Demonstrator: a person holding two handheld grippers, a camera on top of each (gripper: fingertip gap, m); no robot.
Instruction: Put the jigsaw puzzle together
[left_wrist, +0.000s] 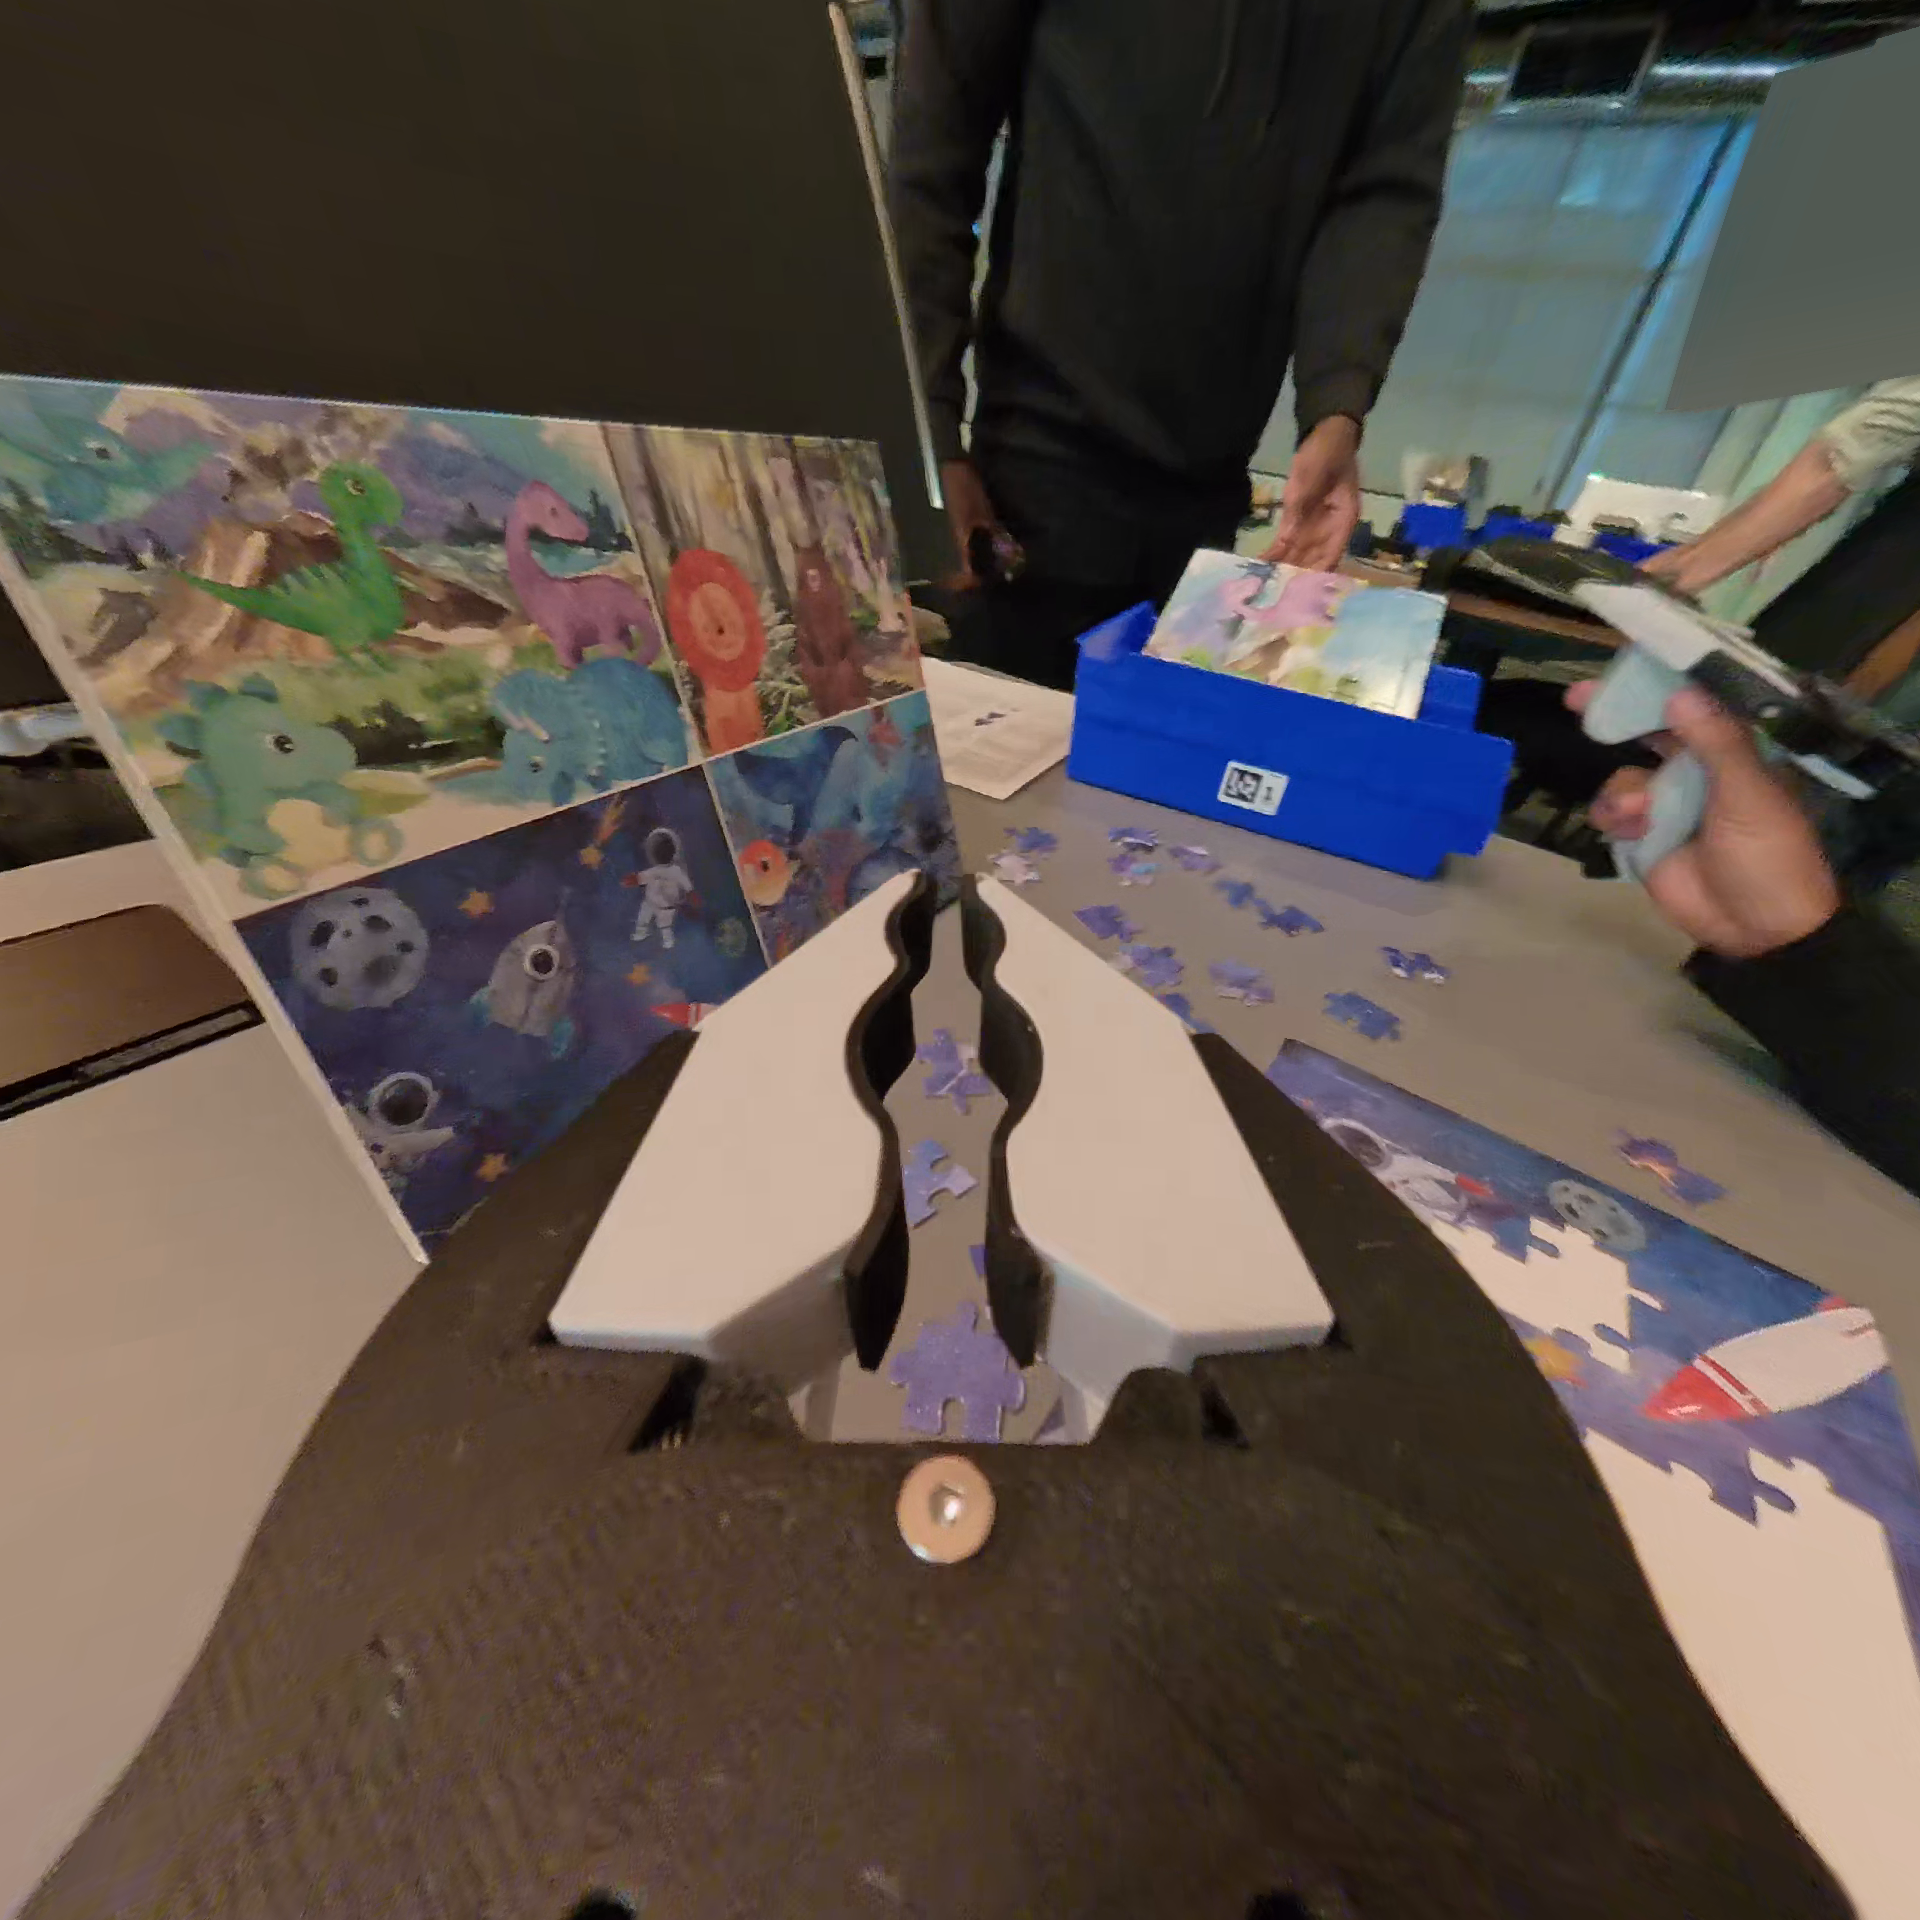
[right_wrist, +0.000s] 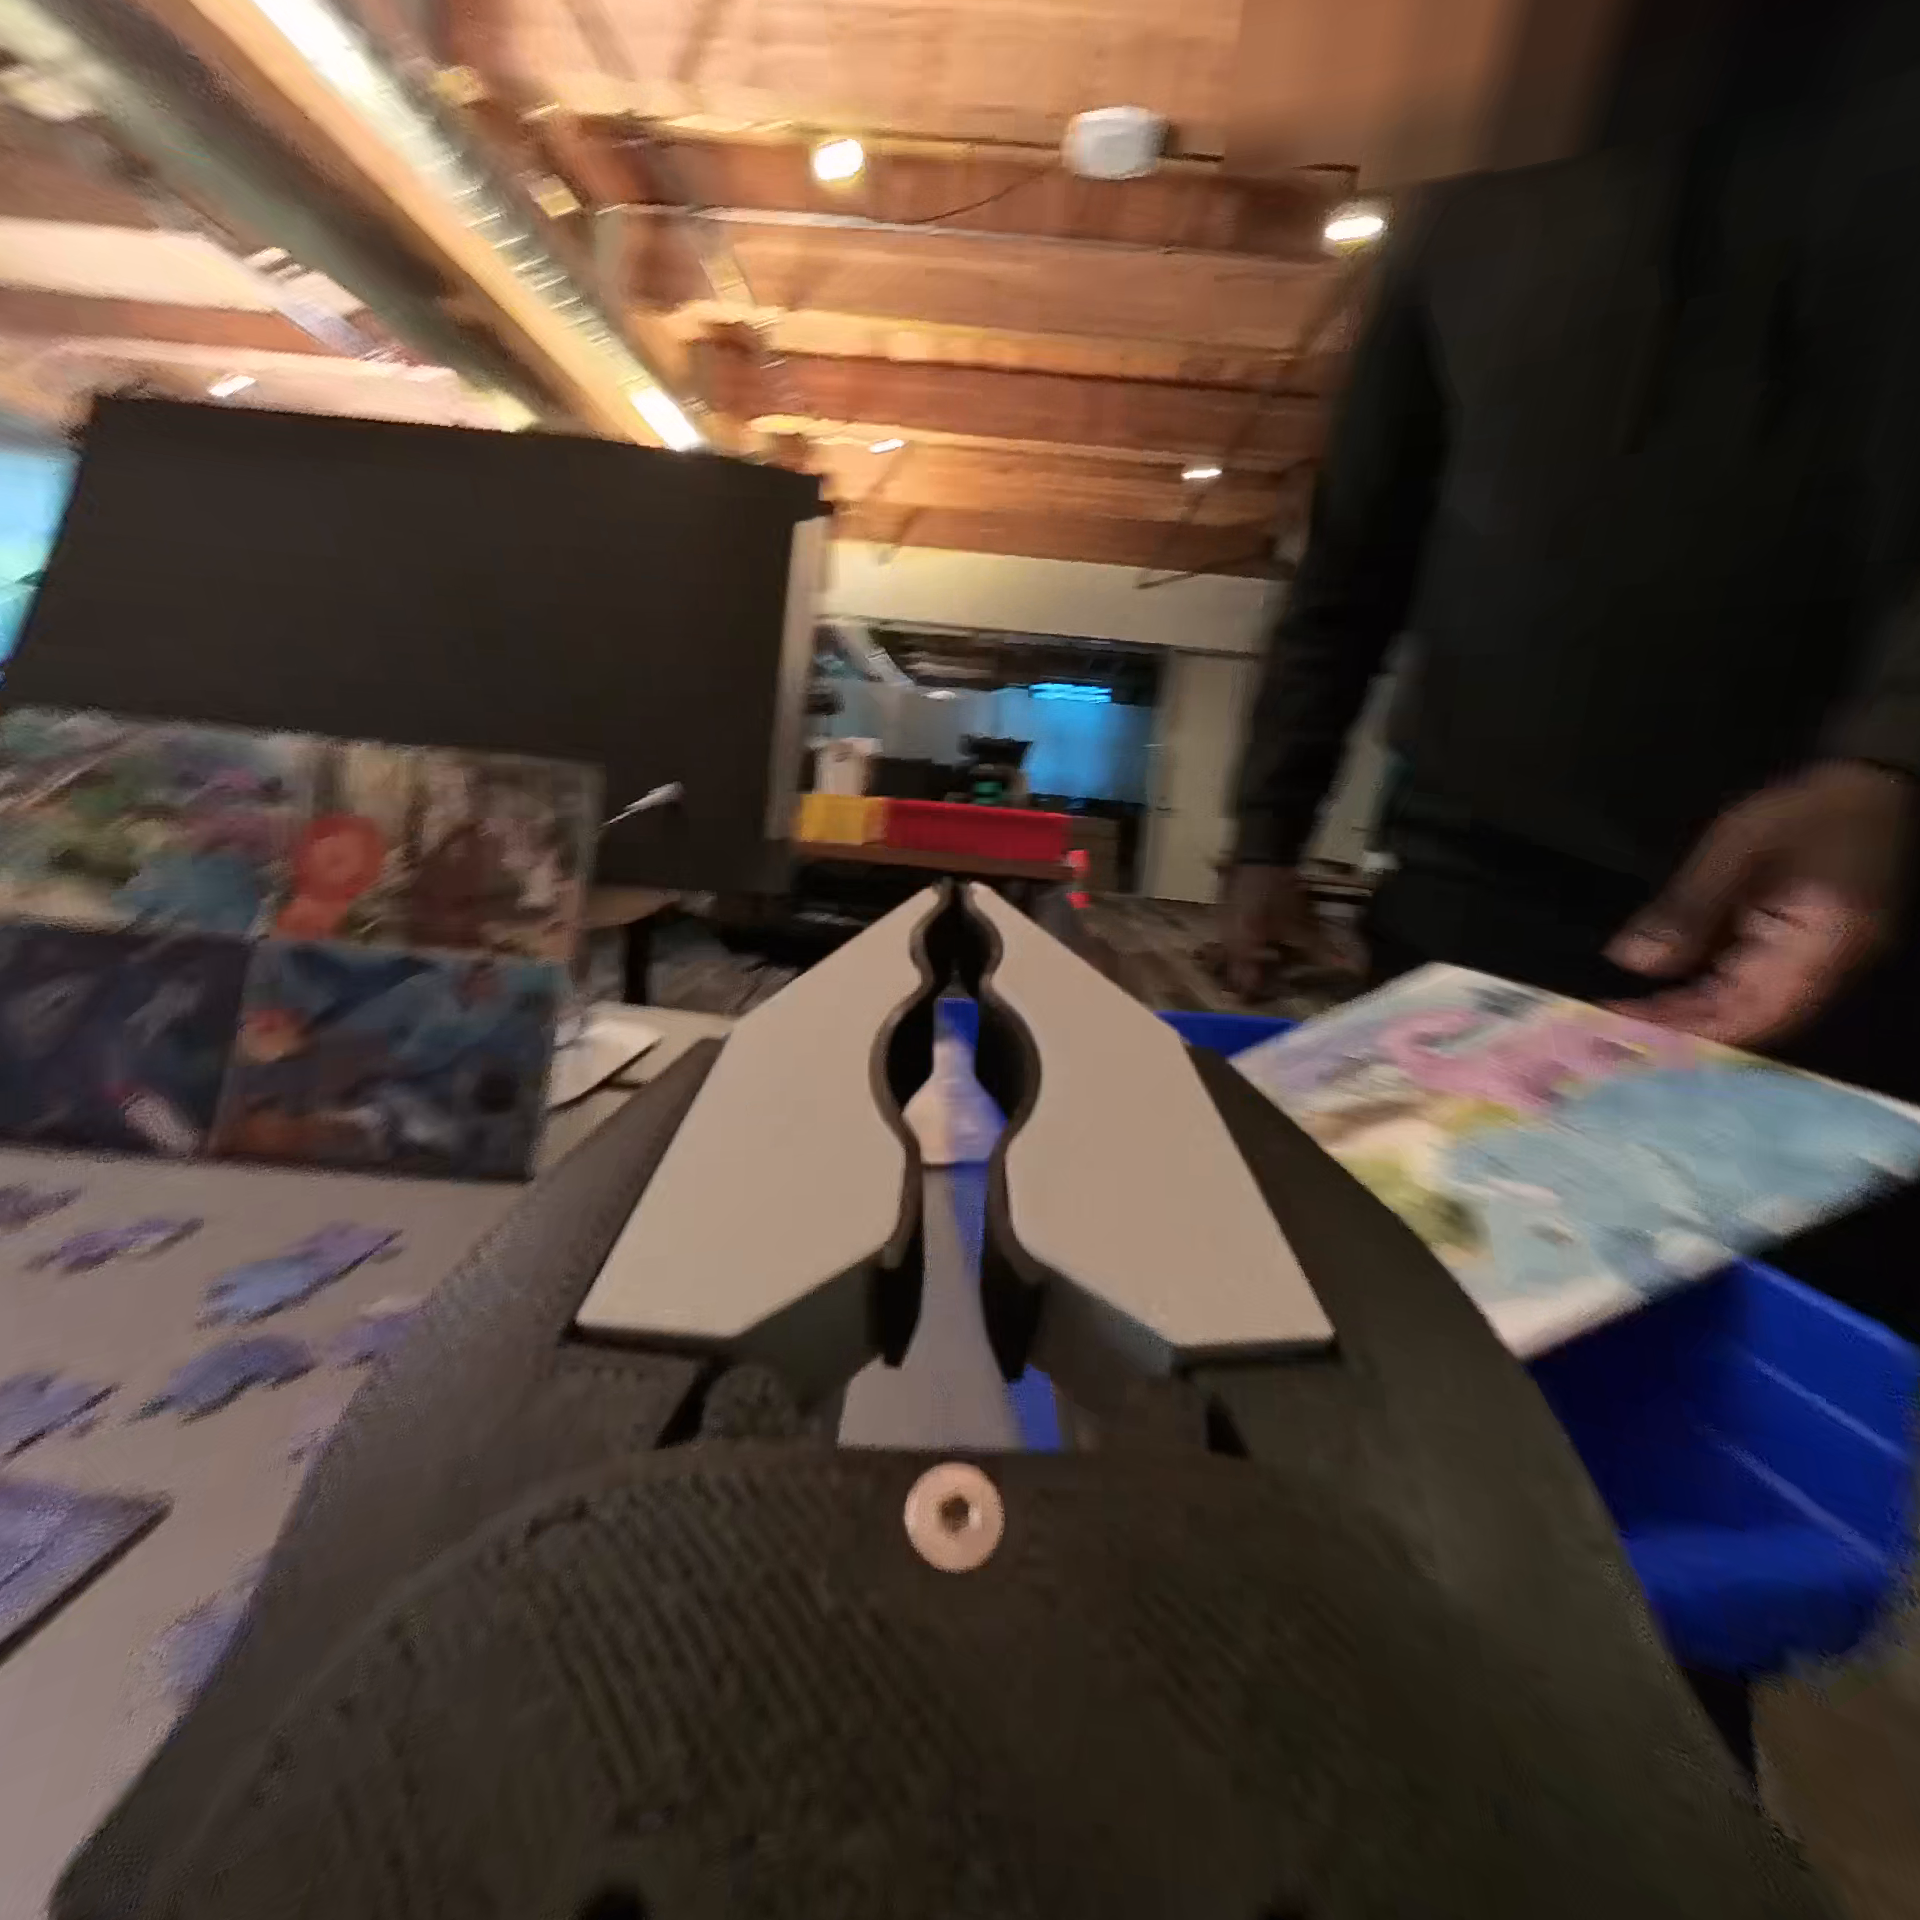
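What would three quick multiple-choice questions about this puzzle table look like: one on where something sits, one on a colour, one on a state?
1. Where does the pastel picture board stand?
A. In the blue bin
B. Flat on the floor
C. Between a gripper's fingers

2. What colour are the loose puzzle pieces on the table?
A. Red
B. Purple-blue
C. Yellow

3. How far along is the space puzzle lying flat?
A. Complete
B. Partly built
C. Still boxed

Answers:
1. A: the pastel picture board rises out of the blue bin.
2. B: the loose puzzle pieces scattered on the grey table are all purple-blue.
3. B: the space puzzle shows a rocket and an astronaut, with jagged white gaps where pieces are missing.
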